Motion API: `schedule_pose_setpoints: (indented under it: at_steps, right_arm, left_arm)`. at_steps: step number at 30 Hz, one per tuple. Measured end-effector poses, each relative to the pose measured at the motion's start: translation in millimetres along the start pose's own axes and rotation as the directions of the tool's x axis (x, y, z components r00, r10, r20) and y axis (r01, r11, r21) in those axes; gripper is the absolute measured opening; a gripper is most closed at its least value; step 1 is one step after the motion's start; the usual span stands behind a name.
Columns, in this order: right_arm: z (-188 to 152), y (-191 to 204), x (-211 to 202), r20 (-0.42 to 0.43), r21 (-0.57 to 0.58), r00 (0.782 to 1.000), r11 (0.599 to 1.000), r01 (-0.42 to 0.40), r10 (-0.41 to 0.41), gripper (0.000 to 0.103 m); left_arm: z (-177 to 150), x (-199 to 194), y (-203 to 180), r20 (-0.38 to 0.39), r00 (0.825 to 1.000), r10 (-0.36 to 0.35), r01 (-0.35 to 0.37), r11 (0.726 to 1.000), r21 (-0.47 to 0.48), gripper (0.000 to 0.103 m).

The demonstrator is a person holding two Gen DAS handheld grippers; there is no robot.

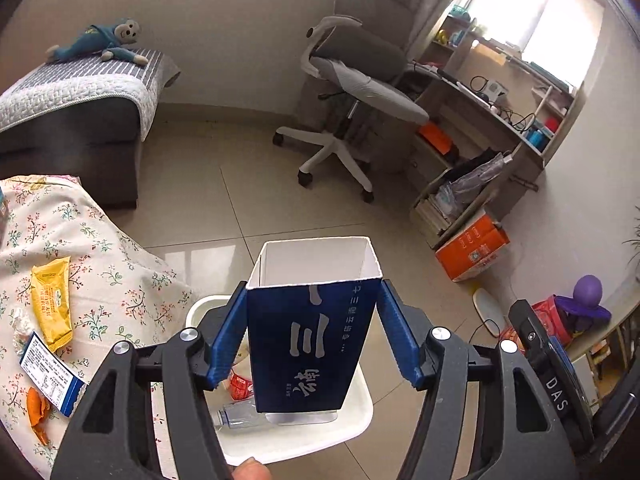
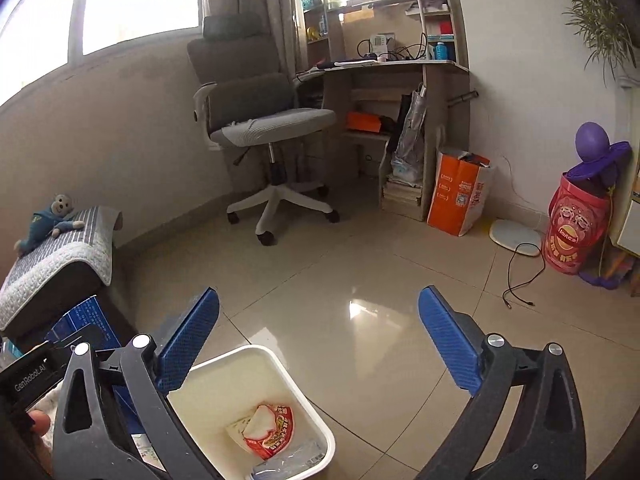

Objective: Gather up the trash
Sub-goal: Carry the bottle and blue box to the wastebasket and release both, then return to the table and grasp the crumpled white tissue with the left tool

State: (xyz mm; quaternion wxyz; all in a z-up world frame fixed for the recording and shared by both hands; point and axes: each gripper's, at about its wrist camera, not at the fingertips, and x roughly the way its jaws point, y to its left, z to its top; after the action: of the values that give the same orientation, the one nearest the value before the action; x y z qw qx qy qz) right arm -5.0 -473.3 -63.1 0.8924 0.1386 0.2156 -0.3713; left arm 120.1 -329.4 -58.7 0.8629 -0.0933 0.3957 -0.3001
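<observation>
Over the white bin (image 1: 360,412), left gripper (image 1: 312,328) open around blue carton (image 1: 308,344) hiding the contents; right gripper (image 2: 318,336) wide, empty.

Glossy tiled floor (image 2: 360,280), grey office chair (image 2: 256,120), bright window (image 2: 140,0).

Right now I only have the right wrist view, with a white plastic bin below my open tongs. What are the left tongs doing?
Observer: The left tongs straddle an open-topped dark blue cardboard carton above the white plastic bin. Their pads look clear of its sides.
Operator: Is any trash still outside the bin?
Observer: Yes, a yellow foil snack wrapper lies on a floral tablecloth.
Operator: Anything else there?
Observer: A blue-and-white printed cardboard box lies next to that wrapper.
</observation>
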Motion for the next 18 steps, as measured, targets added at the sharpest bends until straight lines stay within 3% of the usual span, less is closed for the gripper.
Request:
schedule_pose_setpoints:
  at_steps: [1, 5, 10, 18]
  right_arm:
    - [-1, 0, -1, 0.003, 0.001, 1.000, 1.000, 0.009, -0.009, 0.096]
    - [-3, 3, -11, 0.030, 0.008, 0.999, 1.000, 0.027, -0.027, 0.096]
    - [-6, 21, -24, 0.060, -0.003, 0.998, 1.000, 0.022, -0.022, 0.096]
    - [-15, 65, -46, 0.083, -0.054, 0.996, 0.998, -0.031, 0.035, 0.096]
  left_arm:
    - [1, -4, -1, 0.018, 1.000, 0.008, -0.008, 1.000, -0.002, 0.080]
    - [1, -23, -2, 0.092, 0.991, 0.092, -0.096, 0.995, 0.032, 0.083]
    - [-3, -51, 9, 0.215, 0.948, 0.234, -0.249, 0.968, 0.044, 0.090]
    - [-4, -87, 40, 0.294, 0.888, 0.353, -0.378, 0.925, 0.030, 0.095]
